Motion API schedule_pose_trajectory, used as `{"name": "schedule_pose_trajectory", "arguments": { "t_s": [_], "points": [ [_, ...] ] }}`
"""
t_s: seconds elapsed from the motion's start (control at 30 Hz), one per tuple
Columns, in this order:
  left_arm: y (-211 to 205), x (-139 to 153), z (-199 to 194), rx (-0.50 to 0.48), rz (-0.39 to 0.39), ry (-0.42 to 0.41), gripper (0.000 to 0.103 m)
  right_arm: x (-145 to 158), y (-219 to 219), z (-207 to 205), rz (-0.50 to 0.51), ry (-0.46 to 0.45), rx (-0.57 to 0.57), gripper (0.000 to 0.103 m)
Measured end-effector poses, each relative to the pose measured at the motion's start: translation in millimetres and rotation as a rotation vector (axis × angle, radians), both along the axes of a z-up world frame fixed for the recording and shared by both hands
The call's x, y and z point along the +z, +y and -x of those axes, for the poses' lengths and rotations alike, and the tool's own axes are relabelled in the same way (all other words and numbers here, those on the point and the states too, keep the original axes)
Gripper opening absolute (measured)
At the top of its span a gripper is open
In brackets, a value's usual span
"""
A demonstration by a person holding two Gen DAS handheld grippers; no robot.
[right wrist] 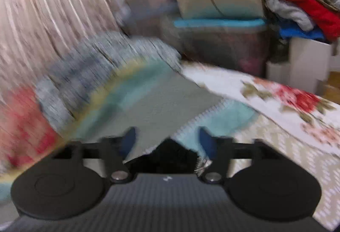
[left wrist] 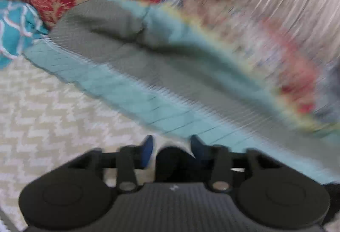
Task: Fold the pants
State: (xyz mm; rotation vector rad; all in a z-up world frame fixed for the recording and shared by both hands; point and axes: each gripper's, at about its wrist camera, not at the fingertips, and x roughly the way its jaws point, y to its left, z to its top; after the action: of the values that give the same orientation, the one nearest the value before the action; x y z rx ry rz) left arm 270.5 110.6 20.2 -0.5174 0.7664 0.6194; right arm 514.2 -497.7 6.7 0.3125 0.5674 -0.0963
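Soft grey-and-teal fabric pants point(left wrist: 148, 74) spread limp across patterned bedding point(left wrist: 53, 104). Left gripper point(left wrist: 171, 145) part-open, right gripper point(right wrist: 167, 138) wide, cloth edge between both, unpinched. Light, floppy; best grasped at hem corners.

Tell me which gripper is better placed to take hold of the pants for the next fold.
Right, probably. The right gripper stands open with a corner of the grey-and-teal pants lying between its fingers. The left gripper is also open, but only the pants' edge reaches its fingertips. Both views are blurred.
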Motion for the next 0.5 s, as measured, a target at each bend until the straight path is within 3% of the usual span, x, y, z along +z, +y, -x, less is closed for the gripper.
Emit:
{"name": "schedule_pose_trajectory", "arguments": {
  "t_s": [0.03, 0.1, 0.17, 0.27, 0.4, 0.5],
  "points": [
    [-2.8, -8.4, -4.8, -0.008, -0.011, 0.044, 0.038, -4.7, 3.1, 4.1, 0.015, 0.012, 0.012, 0.068],
    [-7.2, -12.3, 4.8, -0.042, 0.017, 0.021, 0.038, -12.2, 3.2, 22.1, 0.017, -0.009, 0.084, 0.066],
    [-10.8, -6.9, 30.1, -0.070, 0.032, -0.025, 0.046, -10.4, -1.9, 44.2, 0.045, -0.027, 0.121, 0.066],
    [-10.2, 7.8, 83.0, -0.086, 0.026, -0.068, 0.057, -4.6, -36.0, 87.9, -0.002, -0.066, 0.163, 0.066],
    [-9.1, 8.8, 169.7, -0.065, 0.104, -0.104, 0.068, 3.6, -89.7, 165.1, -0.039, -0.139, 0.120, 0.068],
    [-17.2, 1.2, 222.7, -0.016, 0.146, -0.073, 0.073, -3.5, -123.8, 222.6, -0.091, -0.144, 0.039, 0.068]
  ]
}}
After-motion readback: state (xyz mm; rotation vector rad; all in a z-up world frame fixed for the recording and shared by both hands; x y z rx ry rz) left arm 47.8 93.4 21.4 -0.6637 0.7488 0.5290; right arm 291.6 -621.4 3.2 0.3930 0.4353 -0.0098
